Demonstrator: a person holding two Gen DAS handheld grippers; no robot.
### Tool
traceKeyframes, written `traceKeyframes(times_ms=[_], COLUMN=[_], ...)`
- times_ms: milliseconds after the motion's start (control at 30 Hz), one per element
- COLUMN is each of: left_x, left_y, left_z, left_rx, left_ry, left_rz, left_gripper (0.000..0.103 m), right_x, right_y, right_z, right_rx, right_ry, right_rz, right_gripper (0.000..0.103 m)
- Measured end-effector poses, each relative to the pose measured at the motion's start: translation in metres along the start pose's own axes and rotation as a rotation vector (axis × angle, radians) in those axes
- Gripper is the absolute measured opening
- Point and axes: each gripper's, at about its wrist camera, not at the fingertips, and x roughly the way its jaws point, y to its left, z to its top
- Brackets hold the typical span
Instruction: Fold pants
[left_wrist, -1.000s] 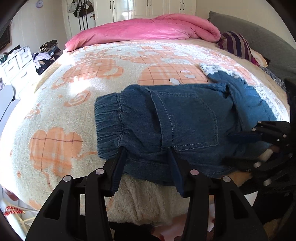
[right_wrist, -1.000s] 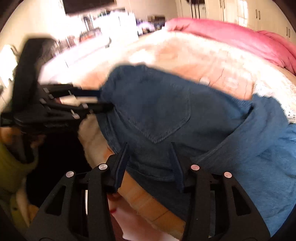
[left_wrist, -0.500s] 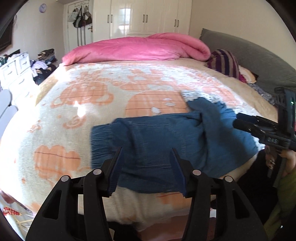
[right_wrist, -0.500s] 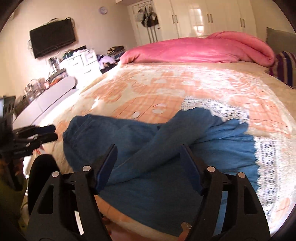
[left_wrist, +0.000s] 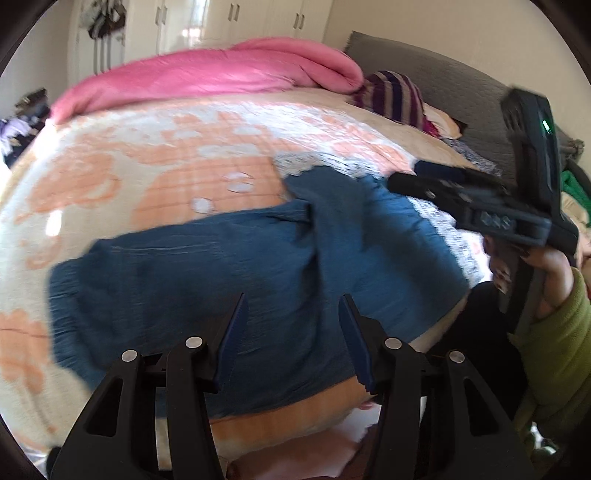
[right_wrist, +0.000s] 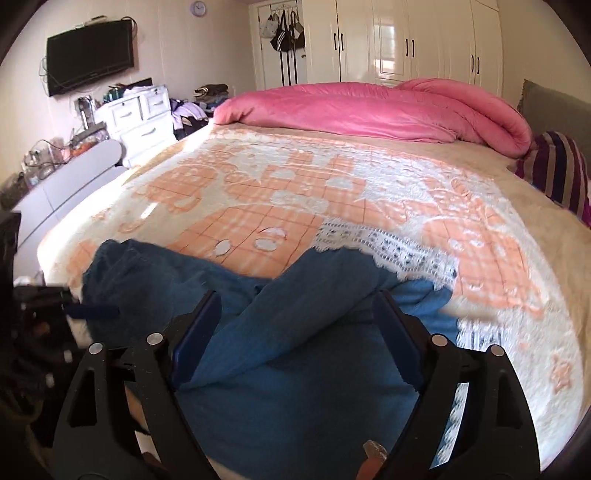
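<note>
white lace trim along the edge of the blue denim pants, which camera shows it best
The right wrist view: the white lace trim is sharp there, its openwork pattern running along the blue denim pants. In the left wrist view the trim is motion-blurred and partly hidden behind the right gripper.

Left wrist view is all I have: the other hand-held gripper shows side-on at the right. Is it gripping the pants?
Observer: No. In the right wrist view the right hand-held gripper hangs above the pants, its jaws opening, with no cloth pinched between them.
Operator: What stands beyond the bed's left side?
Observer: A white dresser with clutter on top.
Operator: Anything on that wall?
Observer: A dark TV, mounted above the dresser.
</note>
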Motion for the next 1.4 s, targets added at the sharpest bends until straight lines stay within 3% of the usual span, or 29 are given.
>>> traceKeyframes(times_ms=[133,300,433,500,900,933,1000,1033,1100,1233,1333,1400], left_x=[0.021,0.063,0.082,0.086,0.084,0.082,0.084,0.084,0.075,0.068,0.061,0.056], left_y=[-0.005,-0.001,-0.004,-0.010,-0.025,-0.026,-0.025,-0.024,-0.015,-0.015,-0.019,-0.021], left_z=[0.009,0.019,0.017,0.013,-0.001,-0.001,-0.002,-0.003,-0.004,-0.003,-0.004,-0.005], left_rx=[0.000,-0.095,-0.123,-0.091,-0.011,-0.009,-0.019,-0.029,-0.038,-0.027,-0.021,-0.013], left_ry=[0.024,0.089,0.099,0.080,0.025,0.019,0.018,0.019,0.018,-0.012,-0.020,-0.031], left_rz=[-0.053,-0.167,-0.205,-0.218,-0.270,-0.272,-0.274,-0.274,-0.275,-0.243,-0.227,-0.219], left_gripper=[0.050,0.046,0.020,0.014,0.014,0.014,0.014,0.014,0.014,0.016,0.030,0.033], right_x=[0.023,0.058,0.092,0.108,0.204,0.210,0.217,0.219,0.212,0.174,0.133,0.102], right_y=[-0.008,-0.015,-0.011,-0.010,-0.006,-0.007,-0.009,-0.012,-0.023,-0.043,-0.059,-0.073], right_z=[0.022,0.045,0.057,0.060,0.073,0.072,0.070,0.069,0.069,0.071,0.070,0.067], right_rx=[-0.009,0.002,-0.044,-0.060,-0.018,-0.019,-0.029,-0.030,-0.004,0.053,0.079,0.118], right_ry=[0.042,0.095,0.160,0.192,0.347,0.358,0.371,0.372,0.348,0.249,0.174,0.128], right_rz=[-0.009,-0.006,-0.039,-0.063,-0.160,-0.182,-0.206,-0.208,-0.204,-0.178,-0.180,-0.172], right_gripper=[0.080,0.080,0.080,0.080,0.079,0.076,0.045,0.037,0.011,0.005,0.005,0.005])
